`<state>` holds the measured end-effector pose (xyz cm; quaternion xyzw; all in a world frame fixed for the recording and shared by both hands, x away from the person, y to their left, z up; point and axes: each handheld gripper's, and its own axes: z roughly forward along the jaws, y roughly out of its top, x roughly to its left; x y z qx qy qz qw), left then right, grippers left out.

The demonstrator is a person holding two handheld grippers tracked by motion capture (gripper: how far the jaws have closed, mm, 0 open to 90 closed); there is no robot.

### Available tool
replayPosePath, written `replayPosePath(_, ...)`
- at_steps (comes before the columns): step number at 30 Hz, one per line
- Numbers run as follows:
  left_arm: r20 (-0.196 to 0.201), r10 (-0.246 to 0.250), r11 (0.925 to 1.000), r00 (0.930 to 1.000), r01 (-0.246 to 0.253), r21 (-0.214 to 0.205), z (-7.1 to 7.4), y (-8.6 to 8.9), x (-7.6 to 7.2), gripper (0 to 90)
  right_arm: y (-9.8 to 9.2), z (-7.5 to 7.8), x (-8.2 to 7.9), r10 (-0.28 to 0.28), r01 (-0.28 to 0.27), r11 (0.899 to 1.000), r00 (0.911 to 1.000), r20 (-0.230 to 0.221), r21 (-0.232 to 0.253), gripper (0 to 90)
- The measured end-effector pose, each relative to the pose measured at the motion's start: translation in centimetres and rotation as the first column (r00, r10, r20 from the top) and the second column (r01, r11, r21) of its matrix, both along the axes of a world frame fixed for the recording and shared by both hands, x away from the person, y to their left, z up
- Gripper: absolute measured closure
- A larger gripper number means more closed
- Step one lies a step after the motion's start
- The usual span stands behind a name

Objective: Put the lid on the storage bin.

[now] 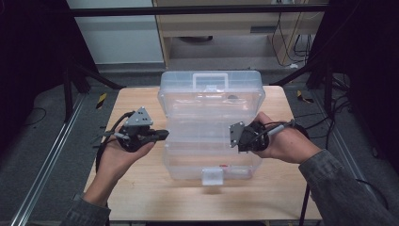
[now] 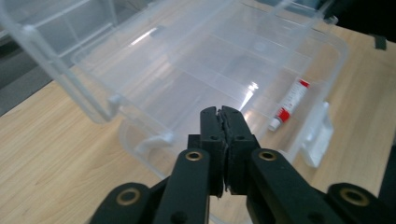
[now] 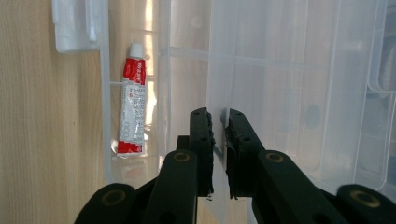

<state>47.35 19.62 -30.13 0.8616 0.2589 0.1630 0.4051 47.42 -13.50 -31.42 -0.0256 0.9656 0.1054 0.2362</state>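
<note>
Clear box (image 1: pixel 211 136) on table (image 1: pixel 141 188), lid up; tube (image 3: pixel 131 107) inside. Left claw (image 2: pixel 222 116) pressed together, empty. Right claw (image 3: pixel 218 122) pinching tray edge — likely lifting it next.

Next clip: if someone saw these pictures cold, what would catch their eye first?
Probably the big clear plastic box lying open at the middle of the wooden table, its lid swung up at the far side. Next, the left gripper and right gripper flanking it, the right clamped on a thin clear inner wall. Last, the small red-and-white tube inside the box, along its near wall beside the latch.
</note>
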Motion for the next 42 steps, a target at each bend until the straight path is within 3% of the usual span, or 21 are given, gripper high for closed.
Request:
replayPosePath(8, -0.033, 0.045, 0.9979, 0.9984, -0.047, -0.044, 0.7, 0.0, 2.7, 89.7, -0.1, -0.2, -0.3, 0.003, -0.003, 1.000, 1.0000, 0.000, 0.005, 82.2)
replayPosePath(13, -0.037, 0.061, 0.9975, 0.9974, -0.062, -0.034, 1.1, -0.6, 3.8, 89.7, -0.2, -0.3, -0.4, 0.005, -0.005, 1.000, 1.0000, 0.000, 0.008, 82.0)
replayPosePath(17, -0.072, 0.084, 0.9951, 0.9939, -0.087, -0.046, 1.4, -0.6, 4.7, 89.8, -0.2, -0.5, -0.4, 0.005, -0.005, 1.000, 1.0000, 0.000, 0.015, 81.6)
replayPosePath(39, -0.132, 0.139, 0.9891, 0.9814, -0.144, -0.030, 0.5, 0.9, 5.0, 89.7, -0.4, -0.8, -0.8, 0.005, -0.005, 1.000, 0.9999, -0.015, 0.015, 81.3)
replayPosePath(41, -0.137, 0.136, 0.9899, 0.9813, -0.140, -0.023, 0.3, 1.0, 4.9, 89.7, -0.4, -0.9, -0.9, 0.005, -0.004, 1.000, 0.9998, -0.018, 0.019, 81.4)
replayPosePath(42, -0.113, 0.109, 0.9930, 0.9875, -0.113, -0.033, 0.1, 1.0, 5.1, 89.7, -0.5, -0.9, -1.0, 0.003, -0.003, 1.000, 0.9998, -0.019, 0.021, 81.4)
